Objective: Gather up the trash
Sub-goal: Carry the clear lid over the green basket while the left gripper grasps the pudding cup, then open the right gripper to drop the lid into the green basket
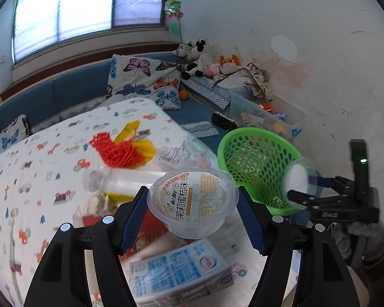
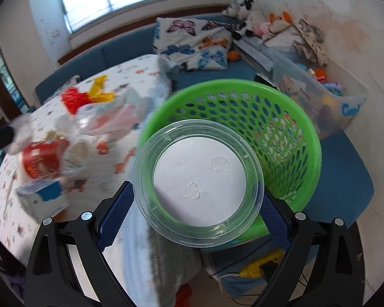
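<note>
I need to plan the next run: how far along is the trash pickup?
Nothing visibly binned: the green basket looks empty. In hand: left gripper holds a jelly cup, right gripper a clear lid. Left: bottle, milk carton, red netting.

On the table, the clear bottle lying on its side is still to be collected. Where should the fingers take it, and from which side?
Grip the bottle across the middle of its straight body, coming from above with the fingers either side of its long axis. It lies flat on the table, neck toward the left of the left wrist view. The neck is narrow and the body looks slippery, so mid-body seems safest.
</note>
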Motion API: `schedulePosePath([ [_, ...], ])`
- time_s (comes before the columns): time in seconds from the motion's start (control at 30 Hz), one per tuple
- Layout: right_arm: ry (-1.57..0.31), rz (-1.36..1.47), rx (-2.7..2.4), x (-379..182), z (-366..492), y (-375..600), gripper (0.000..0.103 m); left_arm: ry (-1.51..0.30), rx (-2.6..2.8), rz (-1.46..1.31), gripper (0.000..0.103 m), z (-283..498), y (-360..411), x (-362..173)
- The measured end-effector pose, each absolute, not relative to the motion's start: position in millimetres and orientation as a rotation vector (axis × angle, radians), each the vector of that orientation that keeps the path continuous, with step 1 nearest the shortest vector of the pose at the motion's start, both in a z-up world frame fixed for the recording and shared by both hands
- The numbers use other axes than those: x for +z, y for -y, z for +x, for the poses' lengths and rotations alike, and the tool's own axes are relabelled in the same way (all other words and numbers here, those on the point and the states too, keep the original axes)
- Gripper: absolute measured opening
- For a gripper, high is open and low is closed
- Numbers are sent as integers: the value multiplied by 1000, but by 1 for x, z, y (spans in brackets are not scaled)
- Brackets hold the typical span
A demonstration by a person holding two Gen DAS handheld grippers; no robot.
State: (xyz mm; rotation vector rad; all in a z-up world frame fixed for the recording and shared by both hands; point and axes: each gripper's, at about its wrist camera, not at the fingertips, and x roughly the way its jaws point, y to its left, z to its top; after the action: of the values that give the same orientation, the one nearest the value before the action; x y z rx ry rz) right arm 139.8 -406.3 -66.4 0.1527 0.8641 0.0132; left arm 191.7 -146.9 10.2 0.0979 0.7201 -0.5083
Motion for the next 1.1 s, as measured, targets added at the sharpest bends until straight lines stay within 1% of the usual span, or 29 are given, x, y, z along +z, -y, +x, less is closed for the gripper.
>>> schedulePosePath([
  [0.47, -933, 173, -7, -98, 172, 427, 93, -720, -539, 102, 67, 216, 183, 22],
  [0.7, -911, 186, -2, -93, 169, 433, 95, -729, -562, 113, 67, 226, 208, 21],
  [1.1, -868, 185, -42, -77, 127, 456, 95, -780, -632, 156, 67, 234, 269, 4],
])
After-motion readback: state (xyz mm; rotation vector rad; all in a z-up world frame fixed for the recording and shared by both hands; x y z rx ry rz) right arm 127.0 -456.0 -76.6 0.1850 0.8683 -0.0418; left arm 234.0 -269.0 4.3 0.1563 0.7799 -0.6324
